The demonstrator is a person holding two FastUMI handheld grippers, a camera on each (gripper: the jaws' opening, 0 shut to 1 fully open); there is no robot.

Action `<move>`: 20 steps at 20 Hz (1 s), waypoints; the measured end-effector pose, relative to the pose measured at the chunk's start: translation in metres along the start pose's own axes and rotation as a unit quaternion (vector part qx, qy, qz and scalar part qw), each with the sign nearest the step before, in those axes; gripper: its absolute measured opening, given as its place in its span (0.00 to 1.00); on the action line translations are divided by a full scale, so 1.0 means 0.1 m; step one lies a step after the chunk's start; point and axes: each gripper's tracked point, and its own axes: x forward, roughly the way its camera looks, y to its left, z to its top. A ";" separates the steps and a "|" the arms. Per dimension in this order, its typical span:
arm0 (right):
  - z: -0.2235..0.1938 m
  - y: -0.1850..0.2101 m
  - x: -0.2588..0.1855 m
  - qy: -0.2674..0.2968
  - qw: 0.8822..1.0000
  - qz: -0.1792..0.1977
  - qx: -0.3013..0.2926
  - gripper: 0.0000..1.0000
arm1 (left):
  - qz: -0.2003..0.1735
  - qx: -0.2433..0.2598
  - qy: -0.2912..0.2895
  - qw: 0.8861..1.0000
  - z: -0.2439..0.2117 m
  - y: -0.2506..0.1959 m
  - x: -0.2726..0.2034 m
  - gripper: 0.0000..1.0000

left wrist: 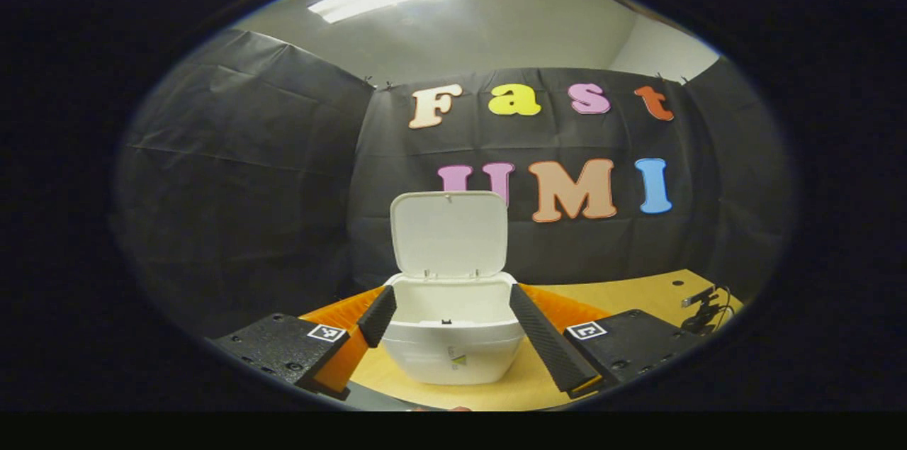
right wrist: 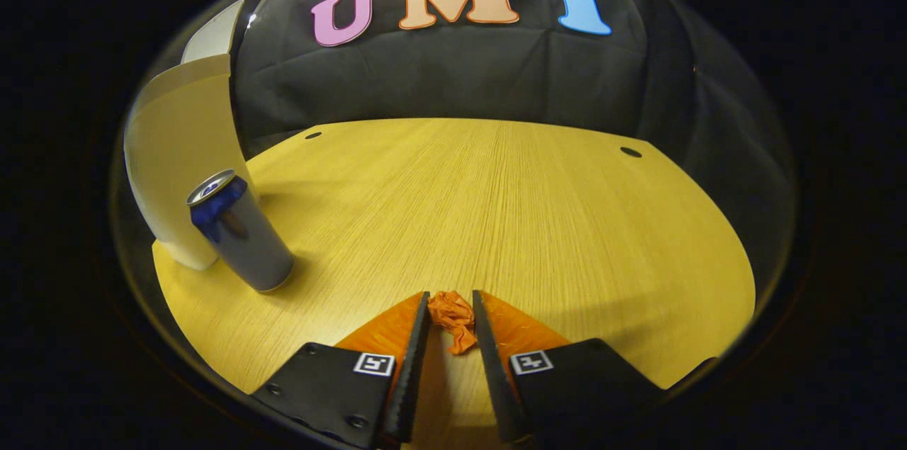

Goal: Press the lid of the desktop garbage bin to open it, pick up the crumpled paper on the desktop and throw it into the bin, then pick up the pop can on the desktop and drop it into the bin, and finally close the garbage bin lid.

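Note:
The white desktop bin [left wrist: 453, 336] stands straight ahead in the left gripper view, its lid [left wrist: 449, 234] swung up and open. My left gripper [left wrist: 449, 301] is open, its fingers spread to either side of the bin's rim, holding nothing. In the right gripper view, my right gripper [right wrist: 451, 305] is shut on the orange crumpled paper [right wrist: 453, 319], low over the wooden desktop [right wrist: 496, 209]. The pop can [right wrist: 241, 234] stands upright at the left, just in front of the bin's white wall [right wrist: 181, 173].
Black cloth walls close off the back and sides of the desk. Two dark holes [right wrist: 630, 152] mark the far part of the desktop. A small clamp with cables [left wrist: 701, 305] sits at the desk's right edge in the left gripper view.

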 end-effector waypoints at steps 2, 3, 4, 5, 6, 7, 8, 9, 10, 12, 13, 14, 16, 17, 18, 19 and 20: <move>0.30 0.14 -0.26 -0.020 0.999 0.023 0.019 0.41 | -0.011 -0.002 0.002 1.000 -0.03 -0.01 0.05 0.96; 0.57 0.26 -0.44 -0.041 0.998 0.037 0.027 0.40 | -0.019 0.001 0.005 1.000 -0.05 -0.01 0.06 0.96; 0.87 0.41 -0.64 -0.065 0.996 0.056 0.032 0.41 | -0.027 0.004 0.006 1.000 -0.08 -0.01 0.07 0.96; 1.20 0.61 -0.86 -0.093 0.992 0.084 0.031 0.41 | -0.040 0.006 0.009 0.999 -0.11 -0.03 0.08 0.99; 1.50 0.85 -1.06 -0.118 0.986 0.117 0.030 0.40 | -0.053 0.008 0.015 0.998 -0.17 -0.05 0.10 0.97; 1.81 1.14 -1.28 -0.144 0.978 0.150 0.026 0.40 | -0.063 0.007 0.019 0.998 -0.21 -0.06 0.11 1.00; 2.08 1.42 -1.48 -0.170 0.968 0.184 0.021 0.40 | -0.074 0.002 0.021 0.997 -0.23 -0.06 0.12 0.99; 2.35 1.73 -1.67 -0.193 0.957 0.217 0.016 0.40 | -0.084 -0.006 0.022 0.996 -0.24 -0.07 0.12 0.97; 2.57 2.00 -1.83 -0.213 0.945 0.247 0.010 0.40 | -0.092 -0.014 0.023 0.995 -0.27 -0.06 0.12 0.97; 2.94 2.49 -1.97 -0.243 0.925 0.293 -0.009 0.40 | -0.105 -0.033 0.029 0.993 -0.32 -0.03 0.12 0.96; 3.05 2.70 -1.97 -0.246 0.919 0.307 -0.018 0.41 | -0.112 -0.041 0.034 0.992 -0.36 -0.01 0.11 0.97; 3.14 2.82 -1.95 -0.246 0.915 0.319 -0.027 0.40 | -0.115 -0.046 0.037 0.992 -0.39 0.02 0.10 0.97; 3.30 3.05 -1.95 -0.240 0.909 0.339 -0.039 0.40 | -0.115 -0.049 0.045 0.991 -0.47 0.11 0.09 0.96; 3.34 3.18 -1.91 -0.233 0.908 0.345 -0.044 0.40 | -0.113 -0.046 0.051 0.991 -0.50 0.16 0.09 0.95; 3.33 3.26 -1.89 -0.226 0.908 0.349 -0.049 0.40 | -0.113 -0.044 0.058 0.991 -0.55 0.18 0.08 0.94; 3.30 3.31 -1.86 -0.215 0.910 0.351 -0.052 0.49 | -0.116 -0.042 0.064 0.990 -0.58 0.18 0.07 0.94; 3.15 3.32 -1.86 -0.204 0.913 0.349 -0.052 0.65 | -0.124 -0.043 0.067 0.989 -0.58 0.16 0.05 0.92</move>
